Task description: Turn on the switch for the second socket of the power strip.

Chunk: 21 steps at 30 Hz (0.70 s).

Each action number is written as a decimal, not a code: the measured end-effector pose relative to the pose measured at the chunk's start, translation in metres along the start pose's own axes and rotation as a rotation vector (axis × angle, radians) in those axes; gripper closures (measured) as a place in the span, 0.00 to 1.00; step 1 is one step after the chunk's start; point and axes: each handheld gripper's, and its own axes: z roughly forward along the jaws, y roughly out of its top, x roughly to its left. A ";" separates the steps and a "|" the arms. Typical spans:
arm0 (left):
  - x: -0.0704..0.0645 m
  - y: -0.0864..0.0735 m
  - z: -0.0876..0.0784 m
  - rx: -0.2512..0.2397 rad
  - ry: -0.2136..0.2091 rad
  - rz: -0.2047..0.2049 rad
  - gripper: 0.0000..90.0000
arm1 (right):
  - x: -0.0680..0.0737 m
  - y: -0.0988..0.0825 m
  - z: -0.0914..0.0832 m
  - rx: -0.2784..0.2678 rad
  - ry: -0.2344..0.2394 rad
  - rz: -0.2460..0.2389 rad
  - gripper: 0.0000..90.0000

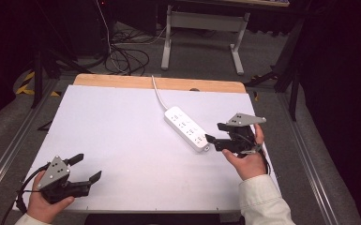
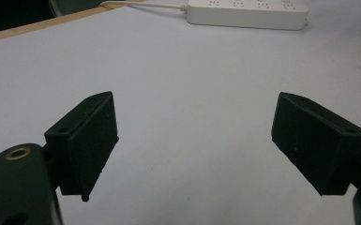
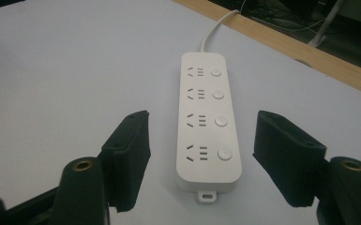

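A white power strip (image 1: 186, 128) with several sockets and round buttons lies on the white table, its cord (image 1: 157, 91) running to the far edge. My right gripper (image 1: 217, 132) is open just past the strip's near end. In the right gripper view the strip (image 3: 209, 123) lies between and ahead of the two black jaws, untouched; the right gripper (image 3: 201, 159) holds nothing. My left gripper (image 1: 87, 168) is open near the front left corner, far from the strip. In the left gripper view the left gripper (image 2: 194, 145) is over bare table, with the strip (image 2: 247, 11) at the top.
The table (image 1: 122, 140) is white with a wooden strip (image 1: 159, 83) along its far edge. Beyond it are floor cables (image 1: 126, 58) and a grey desk frame (image 1: 201, 33). Metal rails run along both sides of the table.
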 end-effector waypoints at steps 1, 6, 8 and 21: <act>0.000 0.000 0.000 0.000 0.000 0.000 0.17 | -0.001 0.002 0.001 -0.003 -0.001 0.000 0.41; 0.001 0.000 0.000 -0.004 0.000 -0.003 0.17 | -0.007 0.012 0.005 0.004 0.000 0.013 0.44; 0.001 0.000 0.000 -0.004 0.000 -0.006 0.17 | -0.008 0.017 0.008 0.009 -0.001 0.015 0.44; 0.002 0.000 0.000 0.001 -0.008 -0.011 0.17 | -0.021 0.037 0.036 0.080 -0.037 0.049 0.59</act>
